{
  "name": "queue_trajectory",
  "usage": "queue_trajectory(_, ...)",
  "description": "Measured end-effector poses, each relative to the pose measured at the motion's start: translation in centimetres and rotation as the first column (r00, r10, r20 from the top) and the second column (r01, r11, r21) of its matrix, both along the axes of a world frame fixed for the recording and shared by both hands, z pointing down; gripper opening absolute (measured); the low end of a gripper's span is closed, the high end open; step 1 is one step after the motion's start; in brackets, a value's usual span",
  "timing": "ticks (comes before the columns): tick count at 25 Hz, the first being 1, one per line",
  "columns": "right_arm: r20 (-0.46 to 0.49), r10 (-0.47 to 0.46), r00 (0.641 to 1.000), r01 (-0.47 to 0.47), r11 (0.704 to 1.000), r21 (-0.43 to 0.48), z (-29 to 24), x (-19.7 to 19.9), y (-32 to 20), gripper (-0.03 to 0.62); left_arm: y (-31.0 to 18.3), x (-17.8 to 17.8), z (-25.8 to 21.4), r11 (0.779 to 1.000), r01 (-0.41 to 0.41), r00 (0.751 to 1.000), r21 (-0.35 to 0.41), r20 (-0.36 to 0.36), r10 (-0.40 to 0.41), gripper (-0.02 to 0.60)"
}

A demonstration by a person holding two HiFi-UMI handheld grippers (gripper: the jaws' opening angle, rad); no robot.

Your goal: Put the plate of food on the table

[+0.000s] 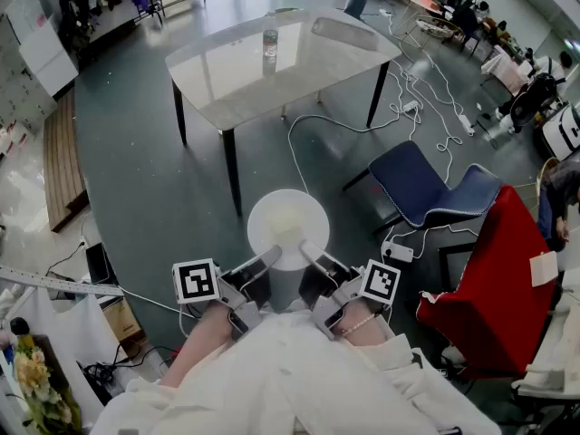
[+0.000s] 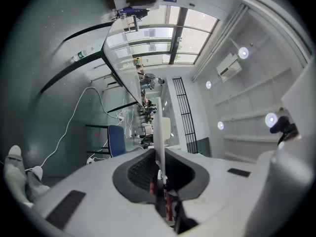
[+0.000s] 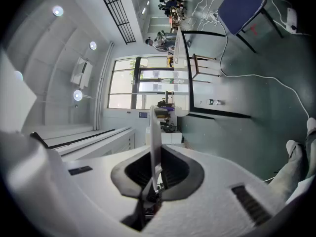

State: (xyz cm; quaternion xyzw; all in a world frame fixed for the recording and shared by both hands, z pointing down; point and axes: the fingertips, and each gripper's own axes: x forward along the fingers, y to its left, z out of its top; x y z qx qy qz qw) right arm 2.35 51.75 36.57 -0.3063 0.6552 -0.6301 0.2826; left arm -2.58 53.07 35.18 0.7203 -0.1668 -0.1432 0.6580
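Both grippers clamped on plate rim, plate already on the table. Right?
Not on the table: head view shows the plate held over the floor, short of the table. Left gripper and right gripper are both clamped on its rim.

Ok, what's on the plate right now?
A pale patch of food sits in the middle of the plate; what kind is unclear. The left gripper and right gripper clamp its near rim, covering that part.
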Motion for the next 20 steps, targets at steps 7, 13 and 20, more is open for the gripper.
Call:
queue_trajectory(7, 0.0, 0.0, 1.0, 0.0, 1.0, 0.004, -0.16, -0.04, -0.18, 0.018, -0.25, -0.1, -0.12, 1.0, -0.002, 1.0, 0.005, -0.005, 0.002, 0.034)
queue_trajectory(13, -0.011, 0.009, 1.0, -0.009, 1.0, 0.007, -0.23, 0.1, -0.08, 0.018, -0.17, 0.0, -0.13, 1.0, -0.013, 1.0, 0.007, -0.001, 0.013, 0.033)
queue_trajectory(20, 0.036, 0.019, 0.999, -0.017, 0.999, -0.043, 0.5, -0.55, 0.0, 0.018, -0.07, -0.48, 0.11, 1.0, -0.023, 1.0, -0.001, 0.003, 0.023, 0.036)
